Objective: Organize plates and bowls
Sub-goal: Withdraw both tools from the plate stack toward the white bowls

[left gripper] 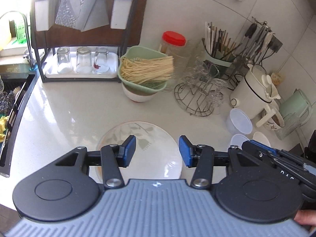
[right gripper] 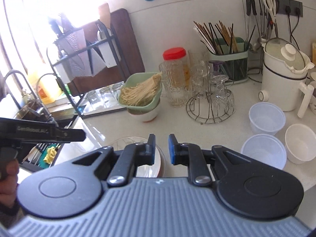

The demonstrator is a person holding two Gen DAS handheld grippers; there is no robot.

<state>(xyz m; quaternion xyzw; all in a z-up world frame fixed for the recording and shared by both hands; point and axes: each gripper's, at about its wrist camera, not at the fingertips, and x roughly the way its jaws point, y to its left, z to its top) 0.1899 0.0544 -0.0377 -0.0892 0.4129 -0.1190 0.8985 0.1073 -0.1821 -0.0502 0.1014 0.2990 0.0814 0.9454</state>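
Left gripper [left gripper: 157, 151] hangs over the plate [left gripper: 146, 134], blue pads wide apart, nothing between them. Plate lies flat on the counter [left gripper: 65, 106] right under and just ahead of those fingers: round, glassy white, grey-green leaf print, glare on its near right side. A brownish rim shows at its lower left, maybe a second dish beneath; can't tell from this blur.

Right gripper [right gripper: 161, 149] sits just right of the left one, fingers a narrow gap apart and gripping nothing. Plate [right gripper: 126, 140] peeks out under its left finger, mostly hidden by the tool; reddish-brown edge low on the right. Left gripper body [right gripper: 39, 133] juts in from the left edge of the right wrist view.

Ahead of both grippers: green basket [left gripper: 142, 69] of pale noodles stacked on a white bowl [left gripper: 138, 96] with a reddish band. Right of that, wire rack [left gripper: 195, 96] with upturned glasses.

Right of the right gripper: two clear plastic tubs [right gripper: 266, 118], one behind the other, and a white bowl [right gripper: 300, 142] just beside the nearer tub, all upright. White kettle [right gripper: 284, 79] behind them. Sink [left gripper: 11, 98] far left of the left gripper.
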